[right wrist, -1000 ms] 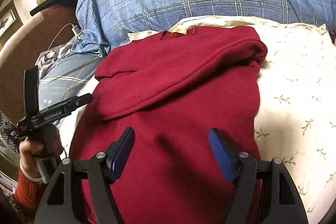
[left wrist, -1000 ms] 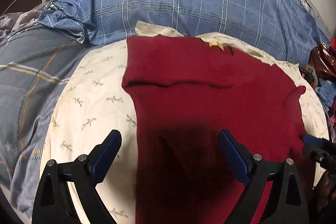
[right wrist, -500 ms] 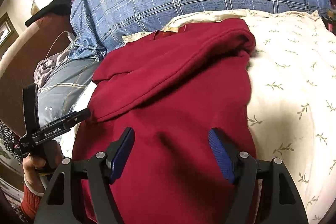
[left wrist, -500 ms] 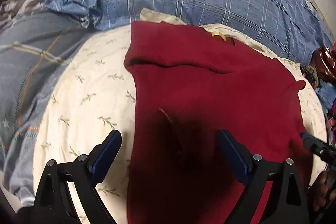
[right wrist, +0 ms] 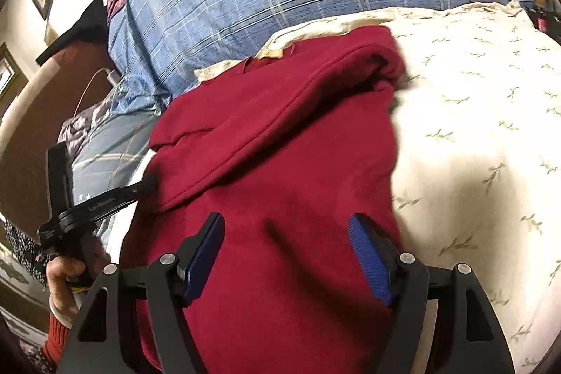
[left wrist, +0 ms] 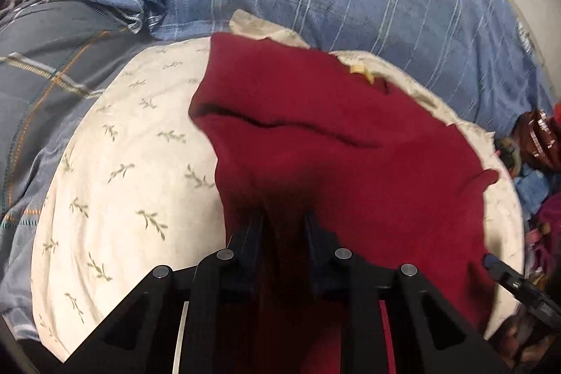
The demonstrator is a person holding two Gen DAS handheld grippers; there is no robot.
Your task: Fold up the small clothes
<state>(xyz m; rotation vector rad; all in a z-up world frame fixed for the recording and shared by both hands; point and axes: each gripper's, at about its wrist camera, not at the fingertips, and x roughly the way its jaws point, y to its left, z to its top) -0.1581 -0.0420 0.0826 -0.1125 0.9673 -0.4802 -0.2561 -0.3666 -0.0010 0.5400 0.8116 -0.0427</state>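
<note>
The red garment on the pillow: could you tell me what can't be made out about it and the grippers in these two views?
- Left wrist view: the left gripper has closed on the red garment; shadow hides the pads and how much cloth is pinched.
- Both views: the garment's near hem is cut off by the bottom edge.
- Right wrist view: the right gripper is open; contact with the cloth can't be judged.
- The neck label is too small to read.

The near hem of the red garment point(left wrist: 350, 135) is cut off by the bottom edge in both views. The fingertips of the left gripper point(left wrist: 282, 226) are sunk in dark shadow on the cloth, so their pads cannot be made out.
</note>
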